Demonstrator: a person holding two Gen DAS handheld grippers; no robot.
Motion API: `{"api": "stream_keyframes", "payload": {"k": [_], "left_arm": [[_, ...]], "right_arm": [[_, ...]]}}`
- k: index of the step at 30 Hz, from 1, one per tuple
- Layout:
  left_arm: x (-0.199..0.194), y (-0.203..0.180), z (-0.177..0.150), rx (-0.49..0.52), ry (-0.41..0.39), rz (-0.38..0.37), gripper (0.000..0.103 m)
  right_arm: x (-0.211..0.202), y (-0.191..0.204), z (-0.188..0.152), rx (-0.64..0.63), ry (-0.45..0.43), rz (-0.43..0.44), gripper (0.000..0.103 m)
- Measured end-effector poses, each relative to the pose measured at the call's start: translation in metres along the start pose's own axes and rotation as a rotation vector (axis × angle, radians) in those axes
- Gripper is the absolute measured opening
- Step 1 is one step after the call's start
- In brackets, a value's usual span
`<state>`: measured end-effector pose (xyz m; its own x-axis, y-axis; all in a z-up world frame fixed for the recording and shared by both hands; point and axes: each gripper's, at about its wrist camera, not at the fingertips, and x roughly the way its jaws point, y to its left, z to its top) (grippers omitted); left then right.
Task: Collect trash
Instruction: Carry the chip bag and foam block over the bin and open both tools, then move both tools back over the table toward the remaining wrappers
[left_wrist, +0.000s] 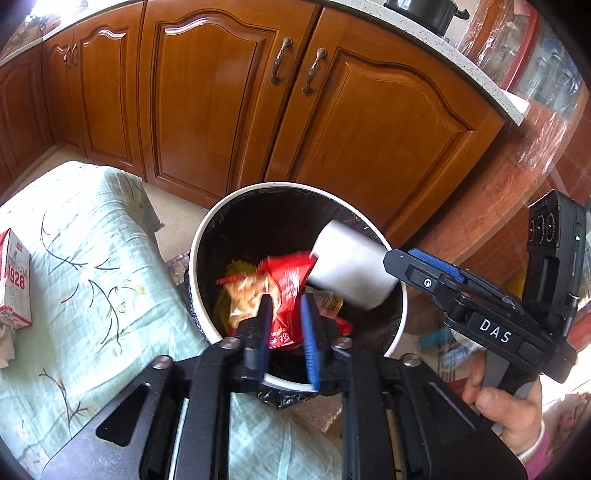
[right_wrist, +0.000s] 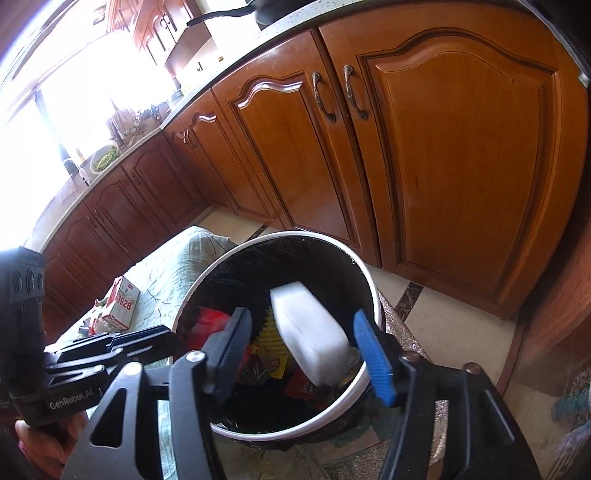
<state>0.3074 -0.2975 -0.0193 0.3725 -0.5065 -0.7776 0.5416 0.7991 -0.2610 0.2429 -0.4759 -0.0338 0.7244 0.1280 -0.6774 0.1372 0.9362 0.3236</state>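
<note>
A round white-rimmed trash bin (left_wrist: 207, 229) with a black liner stands on the floor; it also shows in the right wrist view (right_wrist: 373, 284). My left gripper (left_wrist: 286, 325) hangs over its near rim with a red snack wrapper (left_wrist: 286, 284) between its parted fingers; contact is unclear. My right gripper (right_wrist: 303, 350) is open over the bin, seen from the side in the left wrist view (left_wrist: 391, 264). A blurred white cup-like piece (left_wrist: 351, 269) is loose in the air between its fingers (right_wrist: 310, 328). Yellow and red wrappers (right_wrist: 273, 354) lie inside the bin.
A table with a pale green cloth (left_wrist: 85, 266) stands left of the bin. A red and white carton marked 1928 (left_wrist: 14, 280) lies on it (right_wrist: 120, 304). Wooden cabinet doors (left_wrist: 207, 96) run behind the bin. Tiled floor (right_wrist: 443, 321) lies to the right.
</note>
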Motion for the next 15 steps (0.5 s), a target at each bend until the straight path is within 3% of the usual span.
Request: {"api": "stream_keyframes", "payload": {"k": [1,4,8,11,15], "left_arm": [[-0.001,0.000,-0.001,0.001,-0.009,0.005,0.036],[-0.007,0.001,-0.007,0.002,-0.031,0.006,0.037],[-0.019,0.013,-0.021,-0.036,-0.051,-0.003,0.037],[-0.030,0.025,-0.036,-0.075,-0.064,0.003,0.037],[-0.049,0.044,-0.057,-0.139,-0.089,0.012,0.042]], "right_arm": [[-0.002,-0.001,-0.001,0.004,-0.006,0.001,0.064],[-0.008,-0.002,-0.004,0.024,-0.024,0.013,0.068],[-0.021,-0.001,-0.011,0.060,-0.070,0.039,0.088],[-0.029,0.002,-0.017,0.089,-0.101,0.068,0.098],[-0.034,0.013,-0.025,0.115,-0.110,0.115,0.100]]}}
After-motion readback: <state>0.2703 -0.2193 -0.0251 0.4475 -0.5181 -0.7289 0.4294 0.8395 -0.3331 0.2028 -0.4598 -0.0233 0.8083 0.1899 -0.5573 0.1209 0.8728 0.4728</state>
